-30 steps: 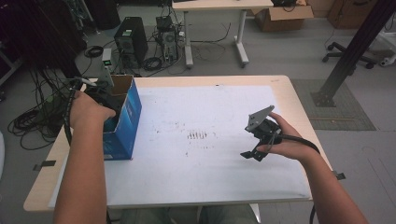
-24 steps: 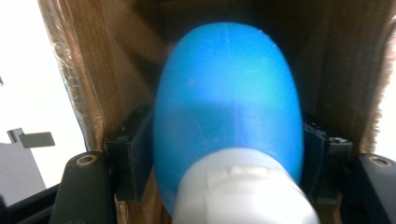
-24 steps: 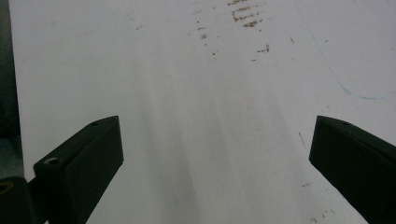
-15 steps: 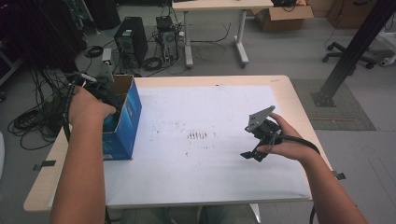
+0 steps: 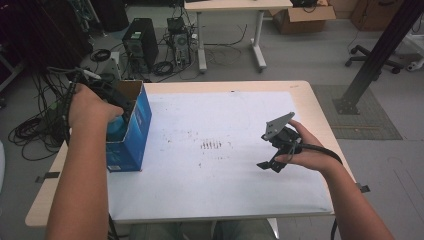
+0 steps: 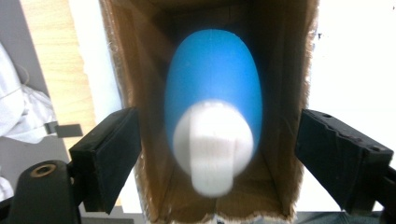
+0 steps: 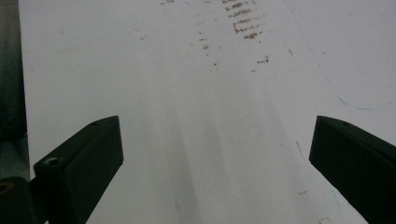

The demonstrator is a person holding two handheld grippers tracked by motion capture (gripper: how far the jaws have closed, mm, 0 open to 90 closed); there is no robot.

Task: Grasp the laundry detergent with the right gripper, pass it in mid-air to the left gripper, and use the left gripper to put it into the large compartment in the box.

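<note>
A blue bottle with a white cap stands inside an open blue cardboard box at the table's left edge. The bottle's blue top shows just under my hand. My left gripper hovers over the box's mouth. In the left gripper view, my left gripper has jaws that have just been opening. They stand wide on either side of the bottle, clear of it. Over the white sheet at the right, my right gripper is open with nothing between its fingers.
A white sheet with a patch of brown marks covers most of the wooden table. The box's brown inner walls close in around the bottle. Cables, computers and another desk lie on the floor beyond the far edge.
My left hand has risen a little out of the box, leaving the bottle inside. The right hand has kept still.
</note>
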